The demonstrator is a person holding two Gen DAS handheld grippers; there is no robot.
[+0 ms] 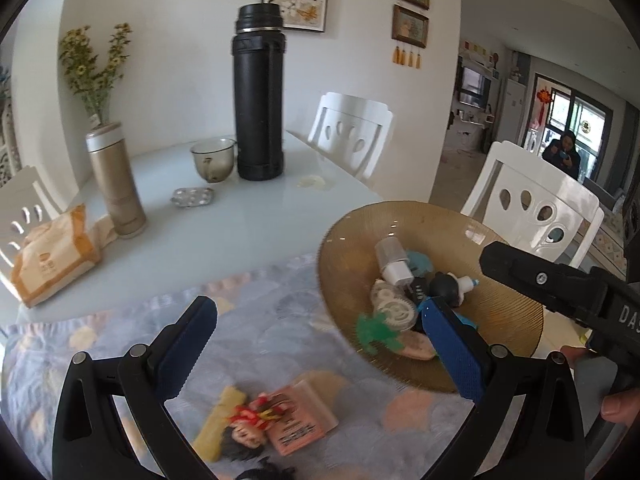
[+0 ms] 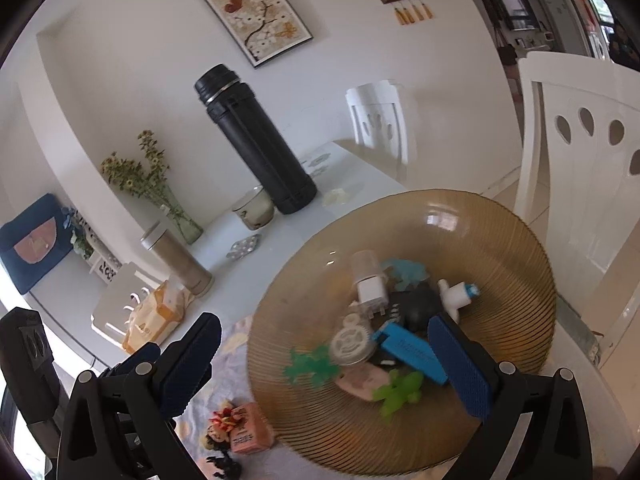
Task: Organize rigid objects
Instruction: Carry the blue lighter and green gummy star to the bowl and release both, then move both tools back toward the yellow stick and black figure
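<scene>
Stood between drops: both tools, left (image 1: 316,344) and right (image 2: 334,364), spread empty near amber plate (image 2: 500,240); figurine (image 1: 248,426) beside plate judged next.

From the left wrist view I could not read the print on the pink packet (image 1: 302,420), since it was smeared by blur. The dark-haired figurine (image 1: 244,436) beside it was blurred too, and a second dark figure (image 1: 264,474) was cut off by the bottom edge. In the amber glass plate (image 2: 500,240), the small toys overlapped, so the black piece (image 2: 420,304) stayed mostly hidden.
</scene>
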